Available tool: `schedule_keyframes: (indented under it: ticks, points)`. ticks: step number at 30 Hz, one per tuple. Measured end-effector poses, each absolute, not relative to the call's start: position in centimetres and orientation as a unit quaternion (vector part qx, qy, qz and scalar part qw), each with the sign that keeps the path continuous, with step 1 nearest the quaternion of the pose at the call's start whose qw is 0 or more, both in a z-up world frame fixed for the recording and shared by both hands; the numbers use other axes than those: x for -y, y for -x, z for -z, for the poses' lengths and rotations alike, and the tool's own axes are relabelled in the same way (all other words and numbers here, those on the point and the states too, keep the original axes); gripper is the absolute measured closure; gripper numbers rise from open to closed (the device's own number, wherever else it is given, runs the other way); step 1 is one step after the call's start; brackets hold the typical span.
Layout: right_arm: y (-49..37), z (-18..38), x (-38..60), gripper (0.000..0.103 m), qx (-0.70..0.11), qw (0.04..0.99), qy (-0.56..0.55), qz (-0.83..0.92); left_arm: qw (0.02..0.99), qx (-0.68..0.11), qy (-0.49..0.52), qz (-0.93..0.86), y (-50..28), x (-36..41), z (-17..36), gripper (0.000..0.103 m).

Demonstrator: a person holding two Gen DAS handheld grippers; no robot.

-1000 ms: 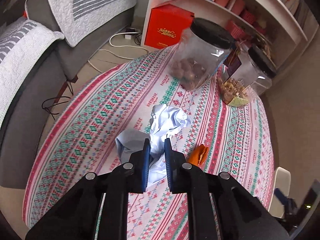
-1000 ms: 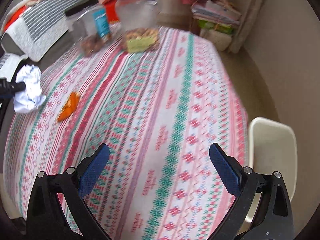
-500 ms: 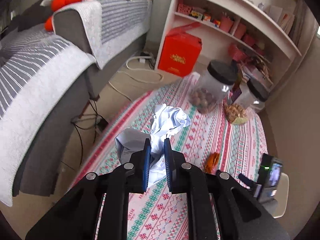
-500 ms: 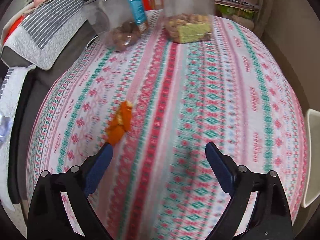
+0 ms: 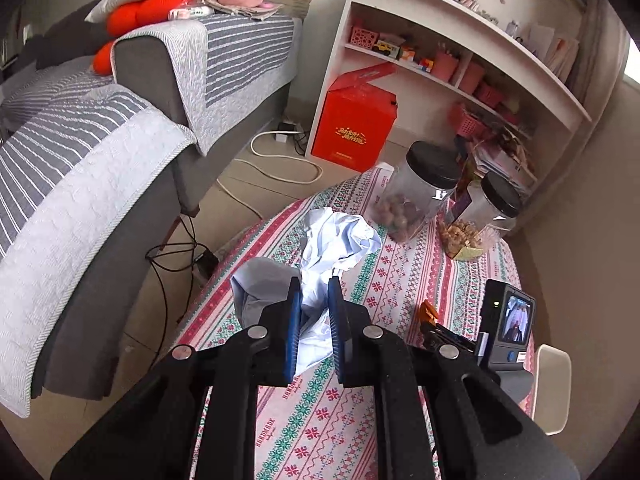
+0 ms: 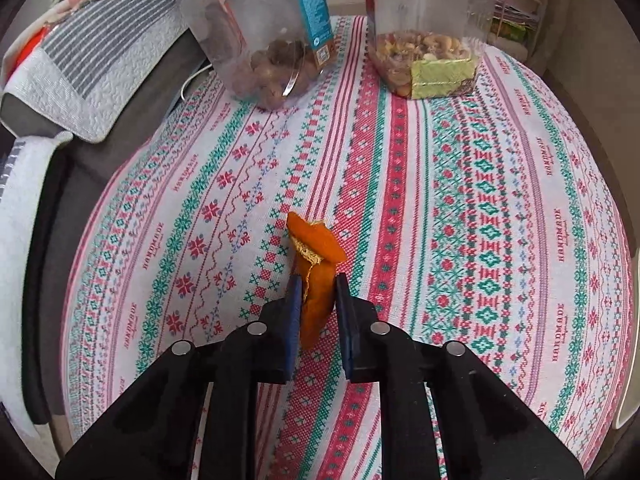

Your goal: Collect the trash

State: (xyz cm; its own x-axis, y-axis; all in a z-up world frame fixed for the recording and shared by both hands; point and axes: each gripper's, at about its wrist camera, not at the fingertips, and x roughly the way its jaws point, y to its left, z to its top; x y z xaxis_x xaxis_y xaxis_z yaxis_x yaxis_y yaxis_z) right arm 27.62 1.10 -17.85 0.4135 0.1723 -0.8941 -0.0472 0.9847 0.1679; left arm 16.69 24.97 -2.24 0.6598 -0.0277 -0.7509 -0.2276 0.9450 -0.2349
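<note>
The crumpled white paper (image 5: 332, 248) sits wedged between the blue pads of your left gripper (image 5: 314, 304), which is pinching it; most of the wad sticks out past the fingertips, and it appears held up over the near edge of the patterned tablecloth (image 5: 404, 280). The orange peel (image 6: 316, 264) lies between the pads of your right gripper (image 6: 318, 300), whose jaws are drawn in around its near end, the far end curling out ahead over the cloth; whether the peel is off the cloth you cannot tell. Farther back on the table stand two clear jars, the jar of brown nuts (image 6: 272, 36) to the left and the jar of mixed nuts (image 6: 428, 28) to the right, both well apart from the peel. Beyond the table, your left view shows a grey sofa (image 5: 132, 128) and a white shelf (image 5: 460, 60).
</note>
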Motion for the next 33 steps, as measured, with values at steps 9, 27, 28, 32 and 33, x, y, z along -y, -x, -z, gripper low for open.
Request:
schedule_keyframes:
  ticks: [9, 27, 28, 32, 33]
  points:
    - [-24.7, 13.3, 1.9, 0.087, -0.502, 0.858, -0.064, -0.083, 0.899, -0.405, 0.157, -0.053, -16.2, -24.2, 1.9, 0.089]
    - [-20.7, 7.5, 8.2, 0.087, -0.441, 0.890, -0.057, -0.098, 0.904, -0.401, 0.146, -0.025, -16.0, -19.5, 1.9, 0.089]
    - [-20.4, 7.4, 8.9, 0.087, -0.439, 0.892, -0.058, -0.096, 0.905, -0.401, 0.143, -0.023, -16.1, -19.1, 1.9, 0.089]
    - [-19.7, 7.1, 11.0, 0.087, -0.429, 0.898, -0.056, -0.083, 0.907, -0.400, 0.133, -0.017, -16.3, -17.7, 2.0, 0.089]
    - [-19.5, 7.1, 11.6, 0.088, -0.427, 0.899, -0.058, -0.081, 0.907, -0.400, 0.131, -0.015, -16.3, -17.4, 2.0, 0.089]
